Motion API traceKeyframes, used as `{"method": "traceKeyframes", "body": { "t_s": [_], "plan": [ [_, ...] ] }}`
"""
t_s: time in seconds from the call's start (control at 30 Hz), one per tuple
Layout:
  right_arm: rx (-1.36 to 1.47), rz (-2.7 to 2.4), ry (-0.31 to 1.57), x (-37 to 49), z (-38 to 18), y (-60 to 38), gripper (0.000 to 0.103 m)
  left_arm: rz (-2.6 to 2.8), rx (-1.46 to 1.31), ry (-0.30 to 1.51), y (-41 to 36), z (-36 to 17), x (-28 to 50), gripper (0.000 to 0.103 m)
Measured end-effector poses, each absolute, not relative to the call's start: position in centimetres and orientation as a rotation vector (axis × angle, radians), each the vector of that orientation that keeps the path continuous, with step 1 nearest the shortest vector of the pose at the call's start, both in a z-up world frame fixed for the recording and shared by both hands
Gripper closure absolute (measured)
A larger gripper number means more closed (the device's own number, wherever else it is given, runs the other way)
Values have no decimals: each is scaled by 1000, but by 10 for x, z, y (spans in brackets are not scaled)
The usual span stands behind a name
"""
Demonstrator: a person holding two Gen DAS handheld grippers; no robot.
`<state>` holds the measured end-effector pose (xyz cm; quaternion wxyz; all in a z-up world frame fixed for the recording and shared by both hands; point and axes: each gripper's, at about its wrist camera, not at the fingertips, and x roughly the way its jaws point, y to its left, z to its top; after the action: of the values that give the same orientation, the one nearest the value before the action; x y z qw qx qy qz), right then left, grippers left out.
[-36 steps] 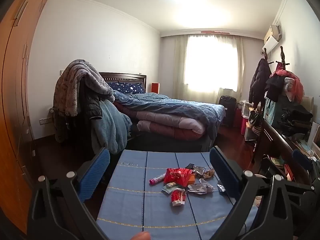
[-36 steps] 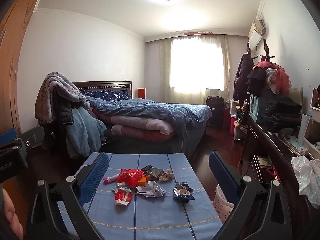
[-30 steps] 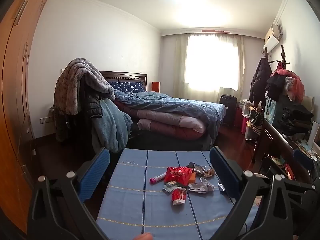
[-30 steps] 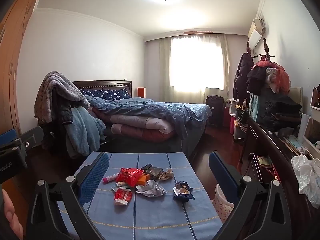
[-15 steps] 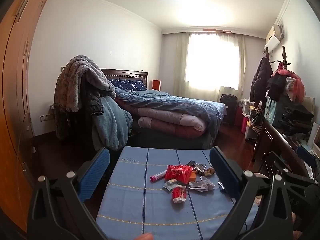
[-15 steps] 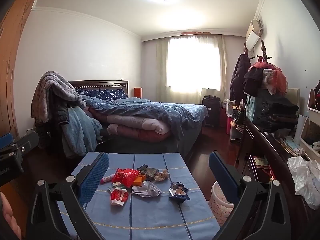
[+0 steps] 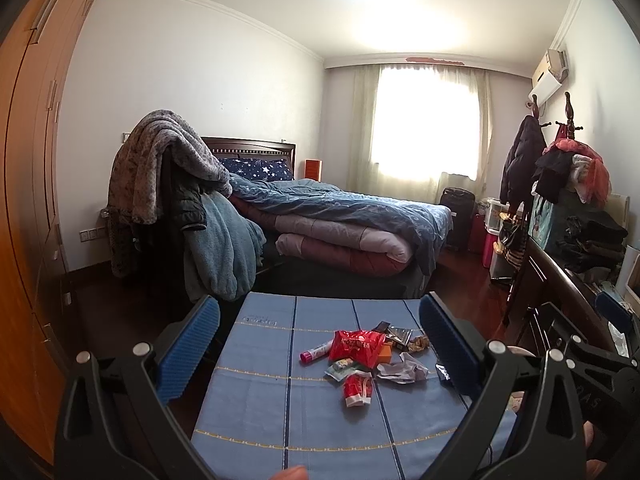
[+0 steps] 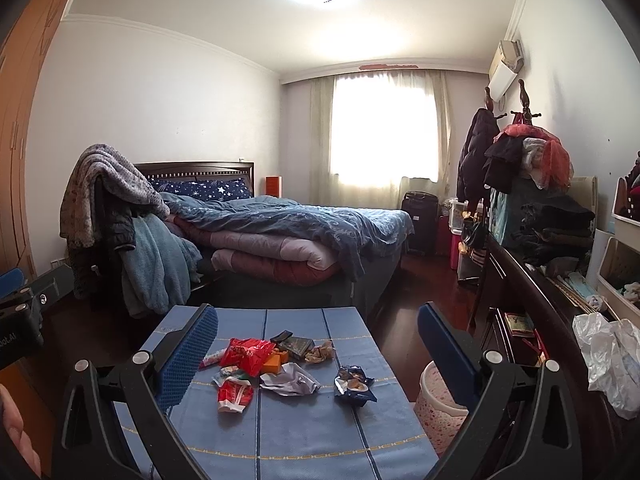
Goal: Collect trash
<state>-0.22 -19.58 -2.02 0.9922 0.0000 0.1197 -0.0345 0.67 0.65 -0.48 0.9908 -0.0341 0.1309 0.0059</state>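
Worktop under striped blue cloth carries crumpled wrappers, from red foil bag to dark snack packet, beside pink speckled bin; both grippers hover apart, and thin foil may slip.

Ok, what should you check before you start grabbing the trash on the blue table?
1. Left gripper open and empty: ok.
2. Right gripper open and empty: ok.
3. Trash in sight on the blue striped tablecloth: ok, red crinkly snack bag, crumpled white wrapper and dark blue snack packet lie there.
4. Pink speckled bin beside the table's right edge: ok.
5. Bin has room: cannot tell, the right gripper's finger hides its inside.
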Motion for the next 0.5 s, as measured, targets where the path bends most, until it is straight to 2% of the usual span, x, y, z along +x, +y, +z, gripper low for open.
{"method": "traceKeyframes", "body": {
  "t_s": [0.5],
  "plan": [
    [3, -57, 250, 0, -23, -193, 4, 11, -68, 264, 6, -5, 7, 3]
  ]
}}
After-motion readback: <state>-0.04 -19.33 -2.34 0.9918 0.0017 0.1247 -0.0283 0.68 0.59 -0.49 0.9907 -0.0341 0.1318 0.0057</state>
